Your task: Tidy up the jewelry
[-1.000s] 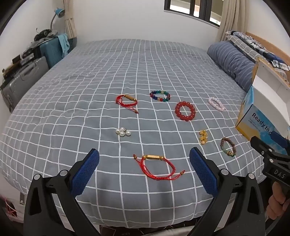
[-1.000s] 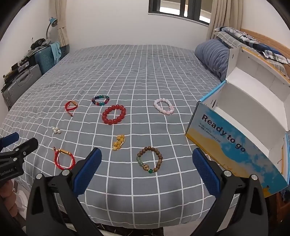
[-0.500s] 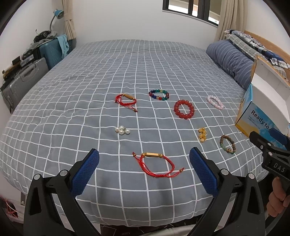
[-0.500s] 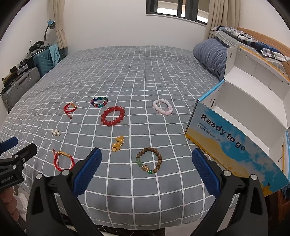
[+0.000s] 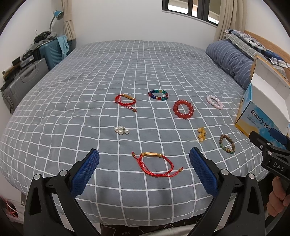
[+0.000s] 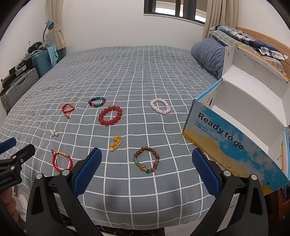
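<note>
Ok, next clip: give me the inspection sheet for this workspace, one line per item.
Surface: bed with grey checked cover, flat.
Job's things: eight pieces lying apart: two red cord bracelets, pearls, multicolour beads, red beads, pink beads, yellow beads, wooden bracelet; open box, nothing seen inside.
Clutter: nothing seen on bed.
Grippers: left gripper and right gripper open, holding nothing.
Cables: nothing seen.
Surroundings: suitcases, lamp, pillow, window.
</note>
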A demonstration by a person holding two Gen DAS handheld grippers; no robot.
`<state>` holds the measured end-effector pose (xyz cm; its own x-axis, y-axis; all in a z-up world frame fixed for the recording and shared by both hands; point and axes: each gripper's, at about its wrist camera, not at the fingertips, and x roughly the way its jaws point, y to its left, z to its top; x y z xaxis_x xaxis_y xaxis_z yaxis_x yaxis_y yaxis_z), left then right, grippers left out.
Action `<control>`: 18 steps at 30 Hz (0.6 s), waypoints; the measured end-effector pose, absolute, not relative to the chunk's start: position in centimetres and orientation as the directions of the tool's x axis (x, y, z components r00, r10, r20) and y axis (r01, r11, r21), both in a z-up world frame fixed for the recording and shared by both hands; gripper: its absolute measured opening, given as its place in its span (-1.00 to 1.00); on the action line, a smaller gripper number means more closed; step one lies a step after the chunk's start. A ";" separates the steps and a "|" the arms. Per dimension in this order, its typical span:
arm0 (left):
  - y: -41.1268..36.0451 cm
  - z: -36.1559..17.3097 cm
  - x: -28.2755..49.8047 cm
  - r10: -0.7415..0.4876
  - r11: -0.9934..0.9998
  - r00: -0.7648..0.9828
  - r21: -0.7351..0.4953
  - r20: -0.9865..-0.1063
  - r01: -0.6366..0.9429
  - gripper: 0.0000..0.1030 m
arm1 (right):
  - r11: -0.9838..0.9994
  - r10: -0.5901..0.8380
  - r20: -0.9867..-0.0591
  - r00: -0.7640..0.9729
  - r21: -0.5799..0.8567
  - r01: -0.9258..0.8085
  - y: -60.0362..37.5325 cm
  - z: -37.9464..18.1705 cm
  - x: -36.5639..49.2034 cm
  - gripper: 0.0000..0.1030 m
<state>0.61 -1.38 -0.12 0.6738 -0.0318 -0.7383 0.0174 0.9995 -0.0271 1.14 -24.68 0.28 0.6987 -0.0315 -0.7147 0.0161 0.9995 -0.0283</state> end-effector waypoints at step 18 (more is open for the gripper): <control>-0.9 -0.3 0.8 -0.032 0.999 0.668 -0.033 -0.743 0.011 0.89 | 1.000 -0.031 -0.734 0.678 -0.026 0.017 -24.5 -0.1 1.8 0.86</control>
<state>0.76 -0.89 -0.34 0.6682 -0.0316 -0.7433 0.0109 0.9994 -0.0327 1.79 -24.49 -0.13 0.6783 -0.0307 -0.7341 0.0172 0.9995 -0.0259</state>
